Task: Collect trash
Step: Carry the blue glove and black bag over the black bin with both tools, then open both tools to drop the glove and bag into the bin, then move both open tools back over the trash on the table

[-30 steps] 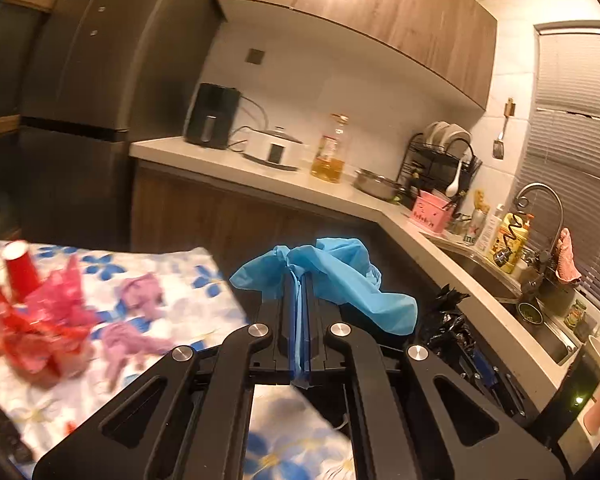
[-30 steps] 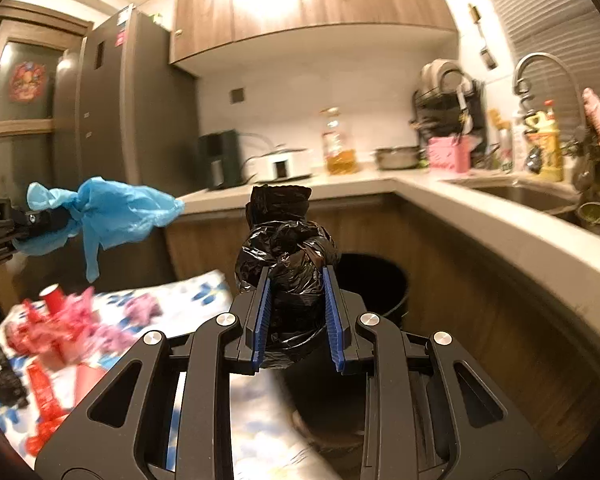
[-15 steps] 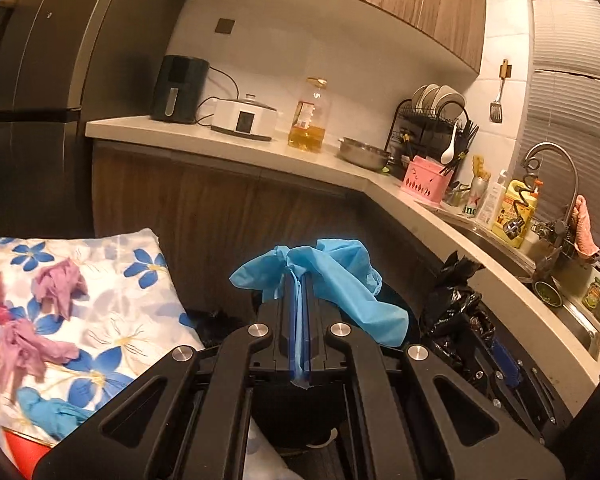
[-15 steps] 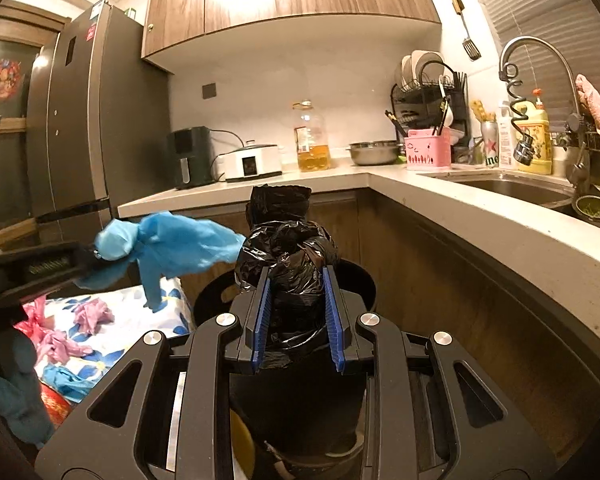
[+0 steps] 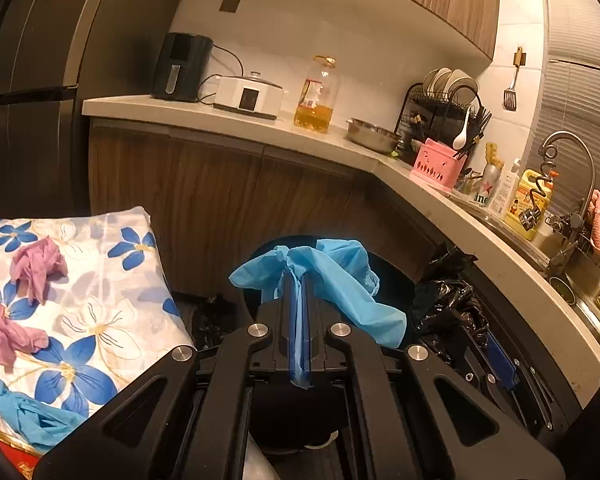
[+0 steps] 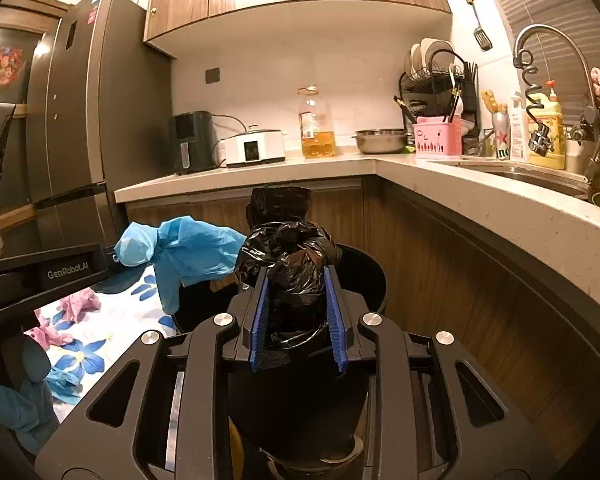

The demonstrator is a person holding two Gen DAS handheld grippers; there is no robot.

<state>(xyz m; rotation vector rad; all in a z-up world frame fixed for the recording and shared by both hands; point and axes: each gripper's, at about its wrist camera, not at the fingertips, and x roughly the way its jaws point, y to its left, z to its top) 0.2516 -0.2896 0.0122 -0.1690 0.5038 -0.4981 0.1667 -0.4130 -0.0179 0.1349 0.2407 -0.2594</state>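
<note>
My left gripper (image 5: 298, 280) is shut on a crumpled blue glove (image 5: 340, 280), which drapes over its fingertips above the black trash bin (image 5: 392, 272). My right gripper (image 6: 296, 272) is shut on a wad of black plastic bag (image 6: 288, 240), its blue pads (image 6: 260, 312) pressing both sides, just over the bin (image 6: 366, 280). In the right wrist view the left gripper (image 6: 112, 258) comes in from the left with the blue glove (image 6: 188, 252) hanging by the bin's left rim. The black bag (image 5: 448, 296) shows at right in the left wrist view.
A table with a floral cloth (image 5: 100, 320) stands to the left, bearing purple gloves (image 5: 40, 268) and another blue glove (image 5: 28, 416). Wooden cabinets (image 6: 440, 260) and an L-shaped counter (image 6: 260, 172) wrap behind and to the right of the bin. A dark fridge (image 6: 80, 120) stands at left.
Both grippers have swung away from the table toward the bin and sunk lower. The red trash on the cloth has slid out of view. Both grips stay as they were.
</note>
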